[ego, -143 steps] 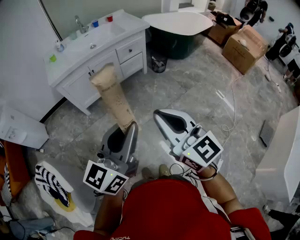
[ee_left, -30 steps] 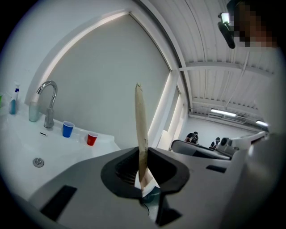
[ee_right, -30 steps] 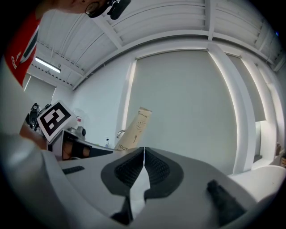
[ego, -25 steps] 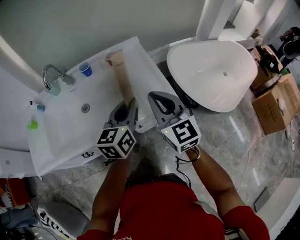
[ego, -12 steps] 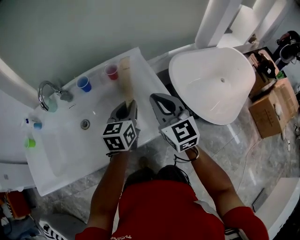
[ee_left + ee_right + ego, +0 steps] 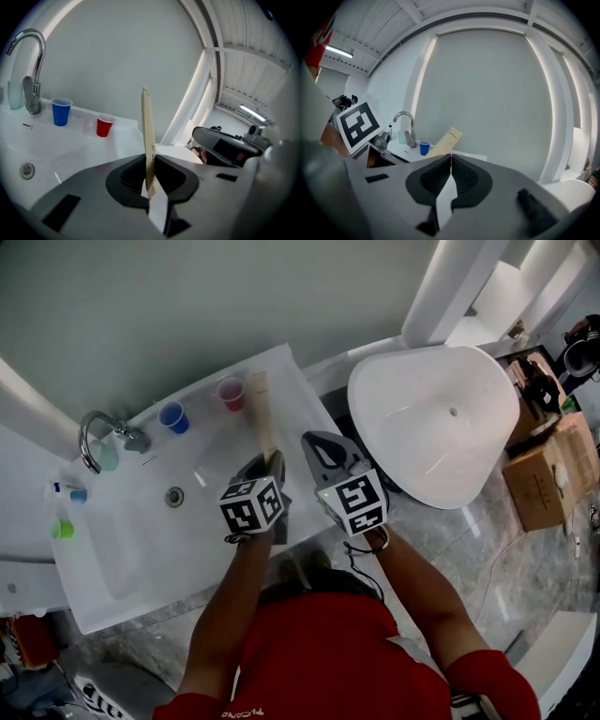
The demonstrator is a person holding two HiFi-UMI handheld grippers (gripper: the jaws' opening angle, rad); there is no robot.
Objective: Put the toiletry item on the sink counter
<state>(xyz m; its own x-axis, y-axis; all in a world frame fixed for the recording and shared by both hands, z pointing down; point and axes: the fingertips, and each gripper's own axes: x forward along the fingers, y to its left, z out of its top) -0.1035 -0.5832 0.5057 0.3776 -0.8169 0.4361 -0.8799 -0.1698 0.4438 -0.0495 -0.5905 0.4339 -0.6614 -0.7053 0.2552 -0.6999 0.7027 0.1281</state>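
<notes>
Head view first. I'm looking down on the white sink counter (image 6: pixel 302 409). The faucet (image 6: pixel 101 431) is at the back left and the drain (image 6: pixel 174 496) sits in the basin. A blue cup (image 6: pixel 172 416) and a red cup (image 6: pixel 230 392) stand along the back edge, and there's a small green thing (image 6: pixel 62 530) at the far left. To the right of the counter is a white bathtub (image 6: pixel 441 418), with cardboard boxes (image 6: pixel 544 486) beyond it on the floor.

The left gripper (image 6: pixel 268 461) is over the counter's right part, holding the toiletry item (image 6: pixel 261 413). It's a long, flat tan pack reaching from the jaws up toward the red cup, its far end just beside that cup. I can't tell whether it touches the counter. The right gripper (image 6: pixel 321 442) is alongside, near the counter's front edge.

Left gripper view. The jaws are clamped on the pack's lower end. I see it edge-on, thin and upright, with a little dark print near the grip. The two cups stand off to its left, so nothing blocks the counter ahead. The right gripper shows at the right.

Right gripper view. These jaws are pressed together with nothing between them. Past them the tan pack leans to the right, and I can see its broad face with small print. The faucet and the blue cup are just left of it.
</notes>
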